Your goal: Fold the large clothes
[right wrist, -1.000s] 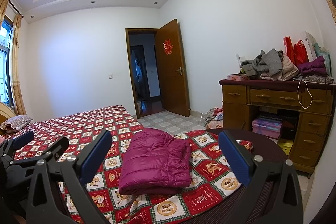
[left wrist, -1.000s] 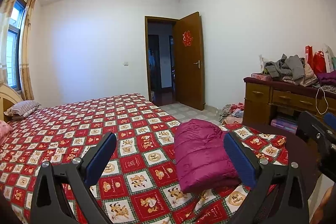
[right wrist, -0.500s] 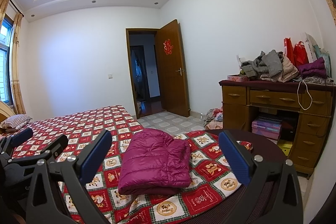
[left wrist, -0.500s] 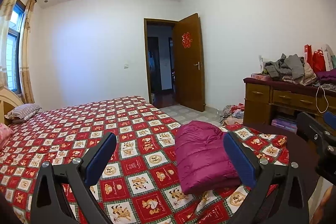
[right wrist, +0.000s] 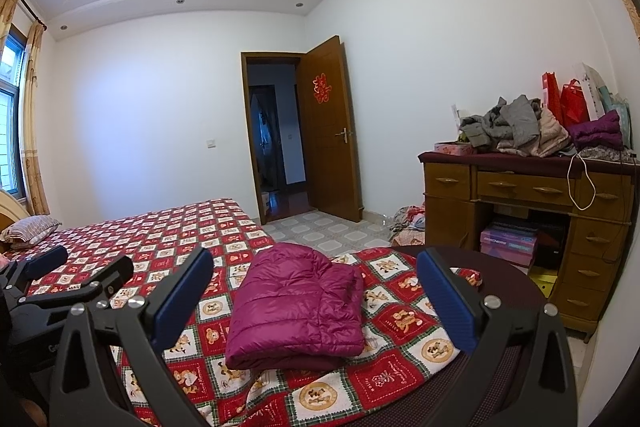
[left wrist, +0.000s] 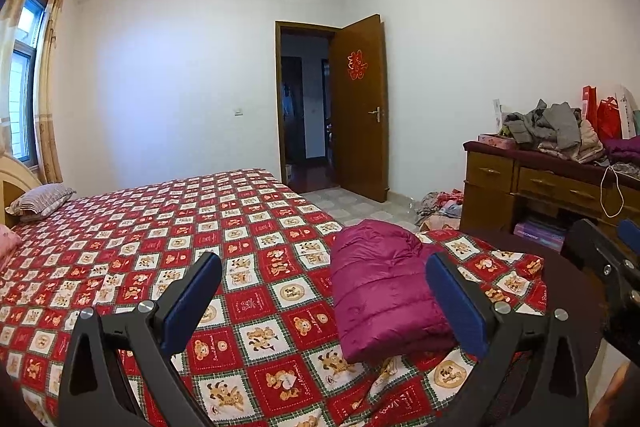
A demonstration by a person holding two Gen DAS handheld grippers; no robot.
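Magenta quilted jacket [right wrist: 298,307] lies folded into a compact rectangle near the foot corner of the bed [left wrist: 132,247], on the red checked bear-print cover. Both claws are held above the bed and short of the jacket; neither touches it. Left gripper [left wrist: 324,307]: jaws spread wide, nothing between the blue pads. Right gripper [right wrist: 314,305]: jaws likewise released and empty. In the left wrist view the jacket sits ahead and to the right, partly behind the right-hand pad; in the right wrist view it sits almost centred between the two pads. Judgement: the right gripper is the better aligned and probably the nearer. The jacket's long axis runs roughly away from the cameras, along the line of the fingers, with the thick folded edge facing the grippers. Judgement: this fold looks finished; the garment reads as tidy, with no loose sleeve showing. A heap of unfolded clothes [right wrist: 516,125] sits on the wooden desk [right wrist: 520,187] to the right, well apart from the bed, and is a likely source of the next item. Any further move on the jacket would approach from its near short edge.
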